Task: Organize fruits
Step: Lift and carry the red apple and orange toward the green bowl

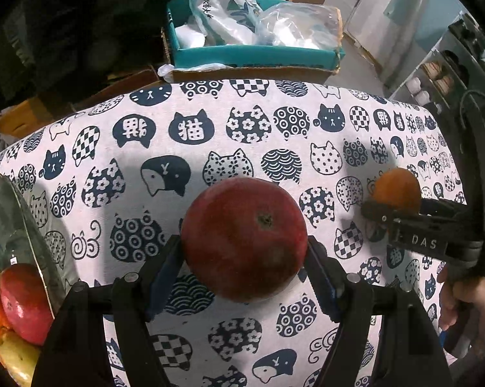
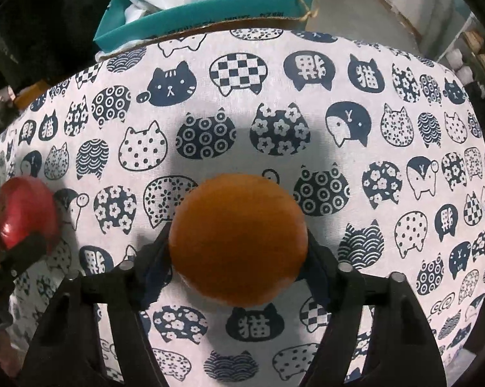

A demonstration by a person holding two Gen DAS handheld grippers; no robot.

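Dark-red apple (image 1: 244,240), orange (image 2: 237,240), navy cat-print (on white) tablecloth (image 2: 355,167)

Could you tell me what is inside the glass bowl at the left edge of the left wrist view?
The glass bowl holds a red apple with orange and yellowish fruit beside it; the frame edge hides the rest.

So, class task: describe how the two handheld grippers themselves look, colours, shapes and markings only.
Both grippers, left gripper and right gripper, are black, with angular bodies, silver round pins on top and dark blue pads inside the jaws. Seen from the left wrist view, the right gripper carries white letters DAS and a black cable.
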